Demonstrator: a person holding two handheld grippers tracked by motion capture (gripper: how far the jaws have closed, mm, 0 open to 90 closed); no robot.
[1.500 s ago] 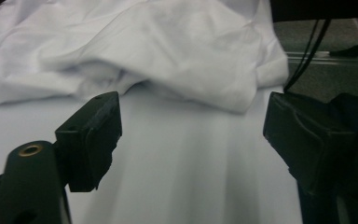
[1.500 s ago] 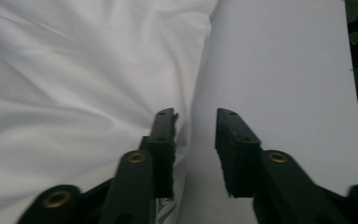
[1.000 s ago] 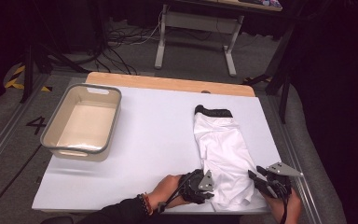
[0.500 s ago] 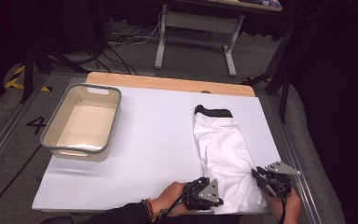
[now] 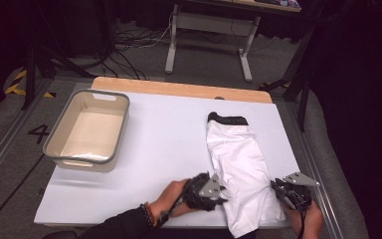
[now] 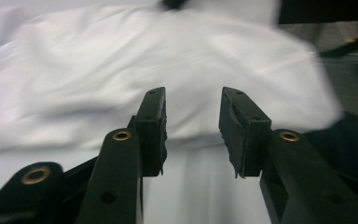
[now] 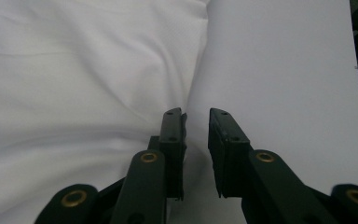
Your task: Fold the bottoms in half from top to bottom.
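A white tabletop (image 5: pixel 169 149) is laid over a wooden board (image 5: pixel 179 89), whose far edge is left showing. Beyond it, a metal-legged stand (image 5: pixel 209 30) and loose cables (image 5: pixel 129 55) are seen on the grey floor. A grey-rimmed bin (image 5: pixel 87 130) is set on the table's left part, well apart from everything else.

A white garment (image 5: pixel 241 169) with a dark waistband (image 5: pixel 227 119) is spread on the right part, its near end hanging past the table's front edge and cut off by the frame.

The left gripper (image 5: pixel 218 193) is held at the garment's left edge, near the front. In the left gripper view its jaws (image 6: pixel 193 126) are seen parted, having just been opening, with nothing pressed between them; the cloth (image 6: pixel 144 70) beyond is blurred. The right gripper (image 5: pixel 283 191) is placed at the garment's right edge. In the right gripper view its jaws (image 7: pixel 196 140) have been closing and are left a narrow gap apart, one pad resting against the cloth's edge (image 7: pixel 74 84); no fold is clamped. The person's forearms are cropped at the bottom.
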